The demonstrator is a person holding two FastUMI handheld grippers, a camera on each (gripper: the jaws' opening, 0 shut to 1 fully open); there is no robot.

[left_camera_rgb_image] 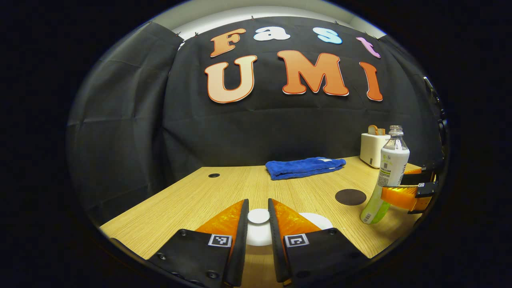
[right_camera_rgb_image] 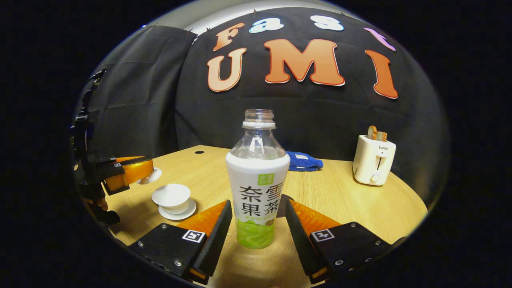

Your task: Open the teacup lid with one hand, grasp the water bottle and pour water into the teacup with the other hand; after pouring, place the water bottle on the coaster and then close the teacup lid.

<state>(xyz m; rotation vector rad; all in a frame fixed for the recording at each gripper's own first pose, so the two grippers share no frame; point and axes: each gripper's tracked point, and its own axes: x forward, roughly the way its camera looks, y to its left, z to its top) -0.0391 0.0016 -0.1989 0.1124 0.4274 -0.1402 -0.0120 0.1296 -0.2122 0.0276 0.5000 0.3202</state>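
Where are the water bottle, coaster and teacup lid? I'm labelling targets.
water bottle [right_camera_rgb_image: 258, 188], right gripper view, label.
coaster [left_camera_rgb_image: 350, 197], left gripper view, centre.
teacup lid [left_camera_rgb_image: 258, 216], left gripper view, knob.

Matt wood-grain table [right_camera_rgb_image: 352, 208] — clear glossy plastic bottle [right_camera_rgb_image: 258, 180].

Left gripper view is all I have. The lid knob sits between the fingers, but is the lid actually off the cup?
Observer: Yes. The right gripper view shows the left gripper holding the lid off to one side of the cup, which stands open on its saucer.
Operator: Is the other gripper shut on the bottle?
Observer: Not yet. The right gripper has a finger on each side of the bottle, with a gap showing at both.
Operator: Is the bottle standing or tipped?
Observer: Standing upright on the table, just in front of the dark coaster.
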